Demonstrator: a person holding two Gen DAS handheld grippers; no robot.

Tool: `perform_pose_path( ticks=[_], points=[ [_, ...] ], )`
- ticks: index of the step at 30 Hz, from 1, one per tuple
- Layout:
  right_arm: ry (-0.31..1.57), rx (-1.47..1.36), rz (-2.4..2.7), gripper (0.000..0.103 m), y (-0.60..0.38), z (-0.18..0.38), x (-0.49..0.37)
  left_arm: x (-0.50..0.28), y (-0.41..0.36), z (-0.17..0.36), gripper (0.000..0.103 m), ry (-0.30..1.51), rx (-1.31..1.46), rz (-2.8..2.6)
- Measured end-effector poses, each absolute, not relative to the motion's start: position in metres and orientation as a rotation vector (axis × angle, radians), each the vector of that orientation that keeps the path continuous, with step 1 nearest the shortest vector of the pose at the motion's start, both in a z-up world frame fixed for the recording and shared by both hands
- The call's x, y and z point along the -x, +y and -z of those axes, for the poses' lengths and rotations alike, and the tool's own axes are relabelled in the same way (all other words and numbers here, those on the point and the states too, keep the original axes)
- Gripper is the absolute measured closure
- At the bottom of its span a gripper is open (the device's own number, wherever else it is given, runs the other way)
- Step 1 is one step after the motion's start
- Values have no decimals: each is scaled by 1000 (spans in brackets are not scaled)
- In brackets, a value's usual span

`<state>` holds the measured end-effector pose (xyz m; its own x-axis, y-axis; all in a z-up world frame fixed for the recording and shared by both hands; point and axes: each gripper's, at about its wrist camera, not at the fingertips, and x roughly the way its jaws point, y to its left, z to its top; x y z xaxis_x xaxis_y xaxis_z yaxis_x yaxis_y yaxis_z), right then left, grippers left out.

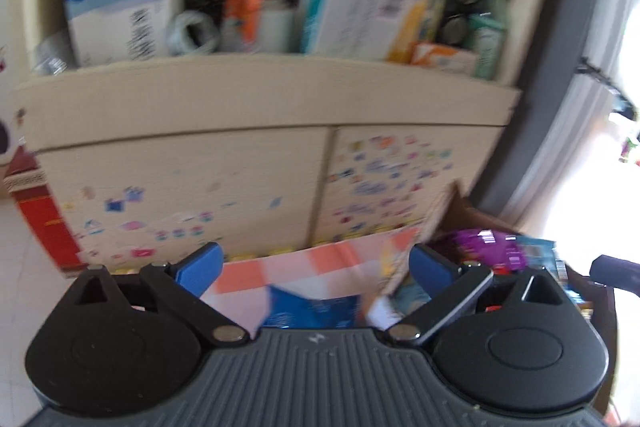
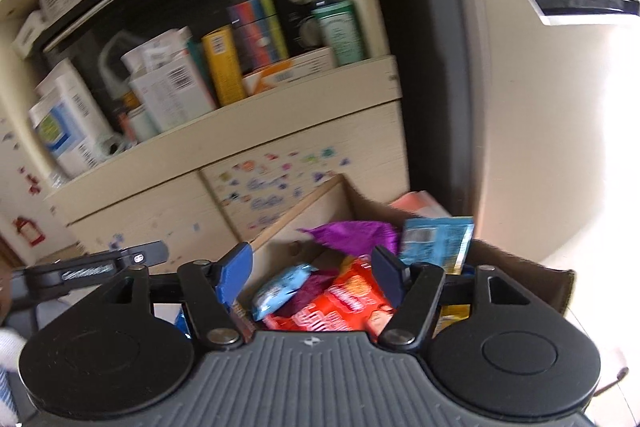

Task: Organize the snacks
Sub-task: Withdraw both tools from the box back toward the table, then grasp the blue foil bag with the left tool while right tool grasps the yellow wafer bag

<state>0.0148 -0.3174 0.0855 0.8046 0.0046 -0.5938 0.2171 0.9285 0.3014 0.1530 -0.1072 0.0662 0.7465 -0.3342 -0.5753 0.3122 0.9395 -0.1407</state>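
A cream cabinet [image 2: 168, 211] fills the space ahead of both grippers. Below it, a cardboard box [image 2: 320, 199] of snacks sits under the right gripper [image 2: 314, 273], jaws spread, empty, over a red biscuit packet [image 2: 340, 307]. The left gripper [image 1: 316, 267] is likewise released above a checkered bag [image 1: 320, 267].

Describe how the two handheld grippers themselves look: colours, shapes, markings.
Both look alike. The left gripper has two blue finger pads on black linkage arms with silver pivot bolts, two round black discs, and a ribbed grey body with a small pale logo at its centre. The right gripper has the same blue pads, black links, silver bolts, discs and ribbed grey body. No cables or sleeves are clearly visible.
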Motion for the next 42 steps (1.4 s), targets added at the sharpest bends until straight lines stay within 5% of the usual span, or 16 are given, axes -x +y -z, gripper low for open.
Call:
perform_pose_path(
  ticks=[27, 37, 42],
  points=[
    [802, -180, -253, 29, -218, -17, -31, -189, -130, 21, 7, 789, -120, 403],
    [836, -110, -169, 27, -210, 15, -47, -193, -121, 26, 22, 829, -108, 385],
    [861, -60, -202, 18, -197, 24, -47, -194, -106, 29, 27, 861, -122, 348]
  ],
)
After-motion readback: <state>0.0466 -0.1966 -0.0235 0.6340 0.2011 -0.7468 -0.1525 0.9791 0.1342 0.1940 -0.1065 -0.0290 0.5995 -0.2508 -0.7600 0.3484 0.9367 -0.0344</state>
